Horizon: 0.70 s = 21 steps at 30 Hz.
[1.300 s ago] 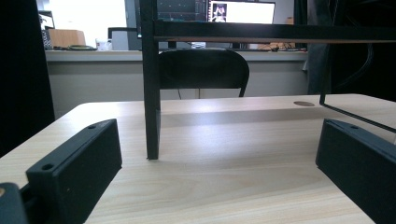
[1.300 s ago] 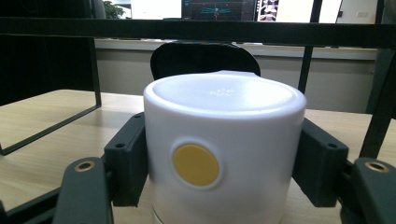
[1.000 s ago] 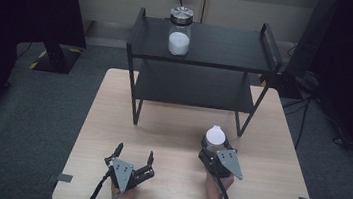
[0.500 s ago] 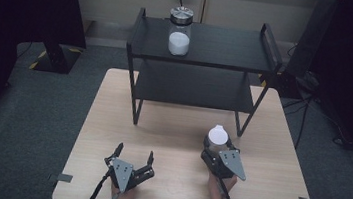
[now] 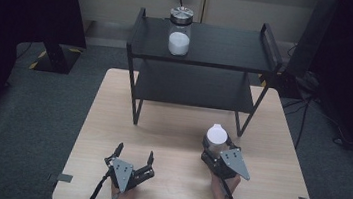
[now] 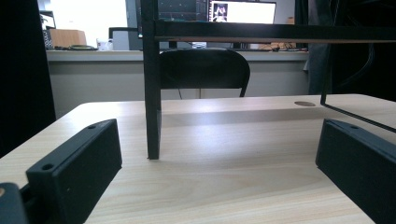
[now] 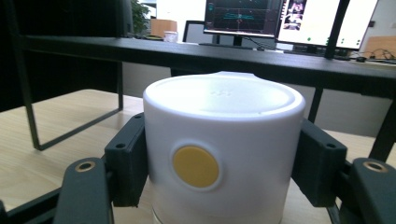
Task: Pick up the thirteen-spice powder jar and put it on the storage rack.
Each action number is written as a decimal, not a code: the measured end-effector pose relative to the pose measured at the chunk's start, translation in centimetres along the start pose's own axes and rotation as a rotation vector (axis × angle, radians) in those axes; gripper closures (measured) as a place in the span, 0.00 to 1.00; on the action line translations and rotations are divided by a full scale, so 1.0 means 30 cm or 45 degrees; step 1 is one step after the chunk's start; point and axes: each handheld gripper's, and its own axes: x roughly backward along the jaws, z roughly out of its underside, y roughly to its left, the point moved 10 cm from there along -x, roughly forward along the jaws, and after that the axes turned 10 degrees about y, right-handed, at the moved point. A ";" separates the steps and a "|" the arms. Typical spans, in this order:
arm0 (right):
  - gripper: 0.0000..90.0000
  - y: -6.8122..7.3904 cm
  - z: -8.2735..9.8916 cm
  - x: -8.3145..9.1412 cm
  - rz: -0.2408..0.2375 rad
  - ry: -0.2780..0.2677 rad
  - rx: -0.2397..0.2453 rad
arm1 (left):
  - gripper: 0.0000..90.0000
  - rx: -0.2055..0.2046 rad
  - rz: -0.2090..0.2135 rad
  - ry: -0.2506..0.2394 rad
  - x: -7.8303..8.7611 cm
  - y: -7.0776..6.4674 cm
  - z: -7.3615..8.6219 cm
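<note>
A container with a white cap sits between the jaws of my right gripper over the table's near right part, just in front of the black shelf rack. In the right gripper view the white cap has a round yellow dot on its side, and the right gripper is shut on it with a black pad pressed on each side. A glass jar of white powder stands on the rack's top shelf. My left gripper rests open near the front edge, with nothing between its pads.
The two-tier rack stands across the far half of the wooden table; one of its legs rises straight ahead of the left gripper. Bare tabletop lies between the grippers and the rack. Dark screens and cables stand on the floor around.
My right gripper has risen slightly with the white-capped container in it. The left gripper has stayed where it was.
</note>
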 end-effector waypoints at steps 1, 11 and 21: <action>0.33 -0.002 -0.006 0.003 -0.006 -0.003 0.006 | 0.00 0.000 0.000 0.000 0.000 0.000 0.000; 0.34 -0.036 -0.080 0.024 -0.102 -0.026 0.021 | 0.00 0.000 0.000 0.000 0.000 0.000 0.000; 0.34 -0.064 -0.187 0.036 -0.181 -0.030 0.032 | 0.00 0.000 0.001 0.000 0.000 0.000 0.000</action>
